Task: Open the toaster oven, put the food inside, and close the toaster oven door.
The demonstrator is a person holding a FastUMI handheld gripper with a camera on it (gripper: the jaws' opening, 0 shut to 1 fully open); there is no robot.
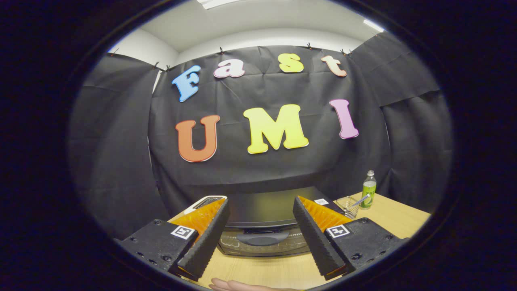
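Note:
A black toaster oven (262, 208) stands on the wooden table just ahead of my fingers, seen from above and in front. Its door is closed, and the dark curved handle (262, 238) runs across the top of the glass front. My gripper (262, 242) is open, its two fingers spread wide to either side of the handle and held above the table in front of the oven. Nothing is between the fingers. No food can be made out.
A green-labelled bottle (368, 189) stands on the table (396, 218) to the right of the oven, with a small clear container (349, 206) beside it. A white object (204, 202) lies left of the oven. A hand (238, 286) rests at the table's near edge.

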